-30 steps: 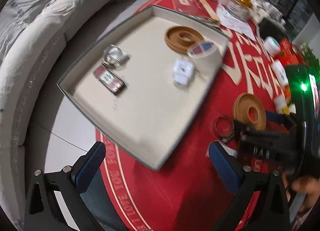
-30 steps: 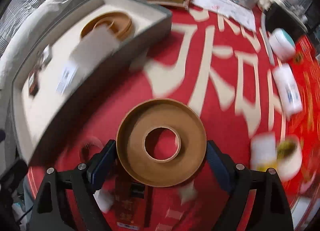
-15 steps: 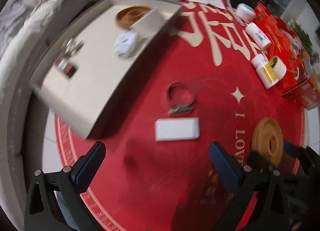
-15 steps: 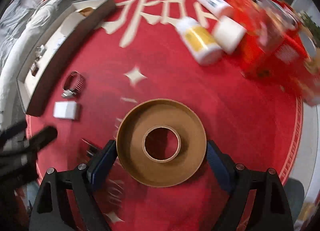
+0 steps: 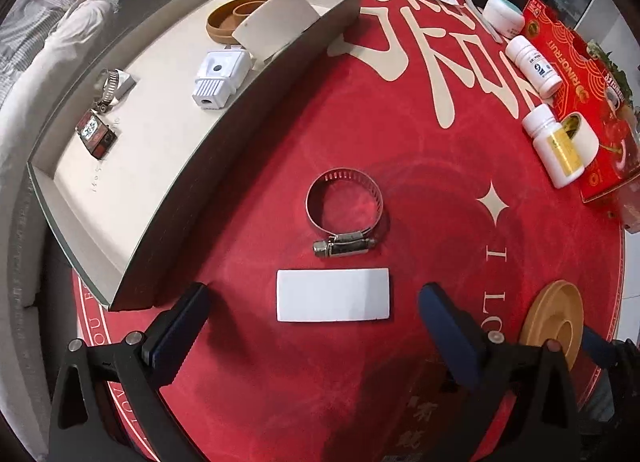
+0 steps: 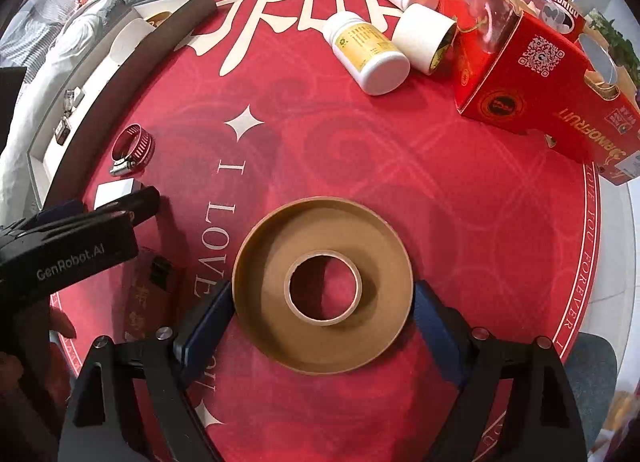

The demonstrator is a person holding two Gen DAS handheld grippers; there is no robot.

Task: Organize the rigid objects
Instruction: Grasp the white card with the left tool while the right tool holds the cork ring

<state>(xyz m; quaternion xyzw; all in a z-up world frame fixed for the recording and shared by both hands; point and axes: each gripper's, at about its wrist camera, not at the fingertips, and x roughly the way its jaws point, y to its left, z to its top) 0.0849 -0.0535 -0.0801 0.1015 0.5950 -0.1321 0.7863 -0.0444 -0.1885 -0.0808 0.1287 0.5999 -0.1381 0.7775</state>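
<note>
1. Tongs on the right point(image 6: 323, 326) clamp a brown cardboard reel point(image 6: 323, 286) by its outer rim, one blue pad against each side, so the jaws stand wide only because the reel is wide. It hangs flat above the red round mat point(image 6: 460, 222), its open centre showing the mat through it.

2. The left gripper point(image 5: 314, 326) stands wide with nothing between its pads, pointing steeply down at the mat. A white flat rectangle point(image 5: 333, 295) lies on the mat in the gap between the fingers (not touched by either pad).

3. Just beyond that rectangle sits a metal hose clamp point(image 5: 344, 218), its screw housing facing the white piece, the two close but apart.

4. The shallow grey tray point(image 5: 256, 102) with a cream floor rests along the mat's left side. Inside it are a second brown reel point(image 5: 228, 20) at the far end, a white curved card point(image 5: 276, 28) leaning over it, a white plastic plug-like block point(image 5: 219, 78), a smaller hose clamp point(image 5: 112, 82) and a small dark red box point(image 5: 96, 134).

5. On the far right of the mat, well apart from the tray, lie two white pill bottles point(image 6: 368, 52), a roll of tape point(image 6: 424, 38), a white jar point(image 5: 502, 16) and a red fruit carton point(image 6: 532, 78).

6. In the left wrist view the held reel appears edge-on at the lower right.
</note>
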